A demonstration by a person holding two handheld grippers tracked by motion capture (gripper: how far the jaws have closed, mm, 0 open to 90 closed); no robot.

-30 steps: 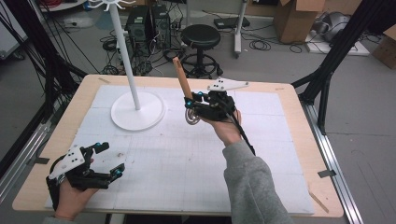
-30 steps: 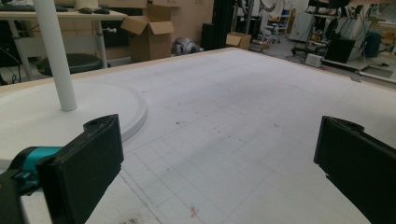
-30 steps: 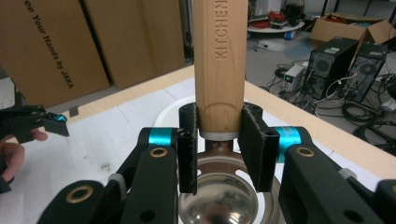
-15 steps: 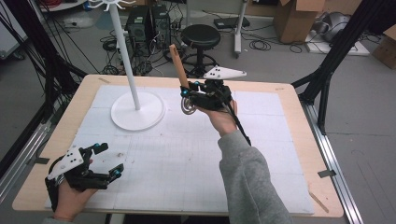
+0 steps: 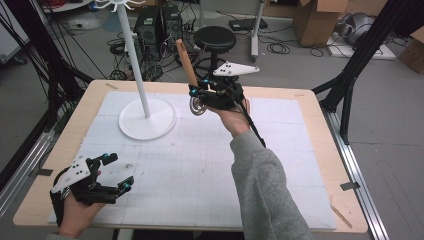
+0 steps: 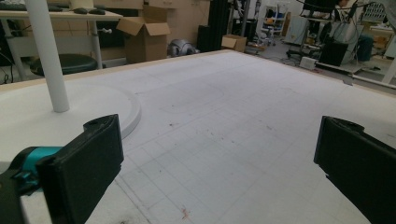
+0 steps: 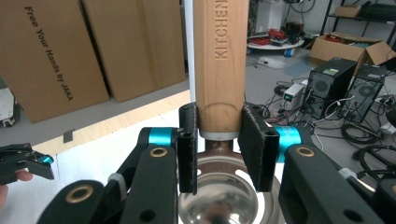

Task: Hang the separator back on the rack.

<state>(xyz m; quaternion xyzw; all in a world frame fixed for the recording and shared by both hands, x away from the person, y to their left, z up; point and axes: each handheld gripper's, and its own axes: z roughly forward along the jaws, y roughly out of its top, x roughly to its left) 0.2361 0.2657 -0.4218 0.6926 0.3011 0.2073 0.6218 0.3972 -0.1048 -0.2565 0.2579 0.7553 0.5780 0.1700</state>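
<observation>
My right gripper [image 5: 198, 94] is shut on a utensil with a wooden handle [image 5: 186, 61] and a shiny metal head [image 5: 198, 107]. It holds it in the air over the far middle of the table, handle pointing up and tilted a little to the left. In the right gripper view the pads [image 7: 254, 149] clamp the base of the handle [image 7: 219, 60], just above the metal head [image 7: 224, 198]. A white stand [image 5: 147, 120] with a tall pole and hooks on top rises at the far left. My left gripper [image 5: 119, 172] rests open near the front left corner, its jaws [image 6: 219, 168] wide apart over the bare mat.
A white gridded mat [image 5: 200, 165] covers the wooden table [image 5: 320, 150]. The stand's round base [image 6: 70, 112] lies just ahead of the left gripper. Beyond the far edge are a black stool [image 5: 215, 40], computer cases and cardboard boxes. Black frame struts [image 5: 360, 60] flank the table.
My right gripper has lifted the utensil and carried it a little farther from me and leftward, toward the stand. The left gripper has stayed in place.
</observation>
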